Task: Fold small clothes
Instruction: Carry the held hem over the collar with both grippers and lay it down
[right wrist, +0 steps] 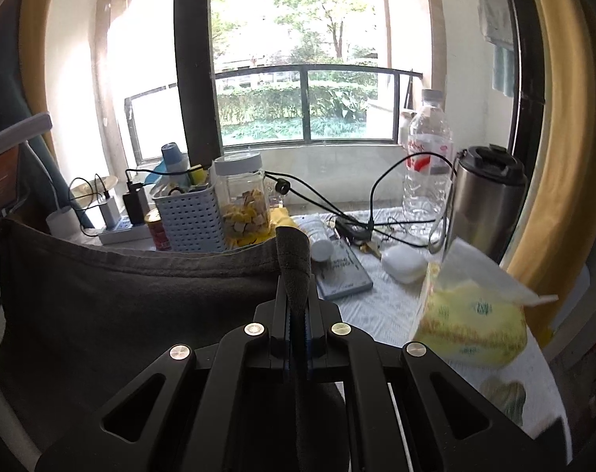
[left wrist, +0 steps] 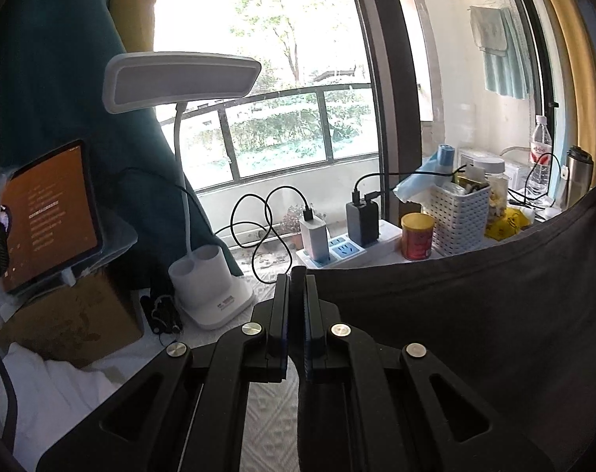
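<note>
Dark grey garment (left wrist: pixel 475 314) held up, stretched above the worktop (right wrist: pixel 388 306) in front of the white perforated basket (left wrist: pixel 459 212). Left hand-held gripper (left wrist: pixel 296 275) pinching one top corner, right hand-held gripper (right wrist: pixel 296 275) pinching the other. Beside that basket: red tin (left wrist: pixel 416 236), snack jar (right wrist: pixel 242 200).

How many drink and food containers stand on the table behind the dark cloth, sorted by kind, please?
Clear plastic water bottle: 1
Stainless steel tumbler with black lid: 1
Clear snack jar with pale lid: 1
Red tin can with yellow top: 1
Total: 4
</note>
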A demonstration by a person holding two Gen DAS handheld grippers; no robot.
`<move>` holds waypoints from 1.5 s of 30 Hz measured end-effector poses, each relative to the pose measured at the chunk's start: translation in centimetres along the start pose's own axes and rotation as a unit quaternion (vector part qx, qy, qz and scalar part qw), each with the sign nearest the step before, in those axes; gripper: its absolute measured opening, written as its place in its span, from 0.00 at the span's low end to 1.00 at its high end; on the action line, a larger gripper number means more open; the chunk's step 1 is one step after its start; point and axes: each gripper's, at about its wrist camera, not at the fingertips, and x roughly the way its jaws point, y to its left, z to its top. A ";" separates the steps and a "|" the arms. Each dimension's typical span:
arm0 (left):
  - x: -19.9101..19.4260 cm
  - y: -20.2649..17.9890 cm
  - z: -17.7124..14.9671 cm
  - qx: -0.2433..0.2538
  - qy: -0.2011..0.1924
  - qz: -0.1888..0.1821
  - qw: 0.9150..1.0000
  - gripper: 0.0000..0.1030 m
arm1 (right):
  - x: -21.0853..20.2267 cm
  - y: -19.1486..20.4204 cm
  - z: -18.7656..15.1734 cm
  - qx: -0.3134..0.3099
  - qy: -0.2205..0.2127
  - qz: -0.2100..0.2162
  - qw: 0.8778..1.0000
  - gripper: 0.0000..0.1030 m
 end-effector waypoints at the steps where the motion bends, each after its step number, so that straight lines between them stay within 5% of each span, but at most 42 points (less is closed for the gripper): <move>1: 0.3 0.0 0.1 0.000 -0.002 0.001 1.000 0.04 | 0.4 0.0 0.1 -0.004 -0.001 -0.002 1.000 0.06; 25: 8.2 0.4 3.9 0.046 -0.018 0.014 0.999 0.04 | 9.0 -1.0 4.5 -0.055 0.000 -0.007 0.998 0.06; 39: 13.4 1.4 0.9 0.010 0.036 -0.012 0.999 0.05 | 13.5 -0.6 2.3 -0.068 0.067 -0.020 0.995 0.07; 43: 13.4 1.7 1.1 0.020 0.044 0.008 0.999 0.07 | 13.2 0.1 2.1 -0.080 0.070 -0.027 0.994 0.46; 45: 13.1 2.2 1.1 0.015 0.048 0.009 0.999 0.22 | 13.0 0.2 2.2 -0.081 0.072 -0.025 0.994 0.46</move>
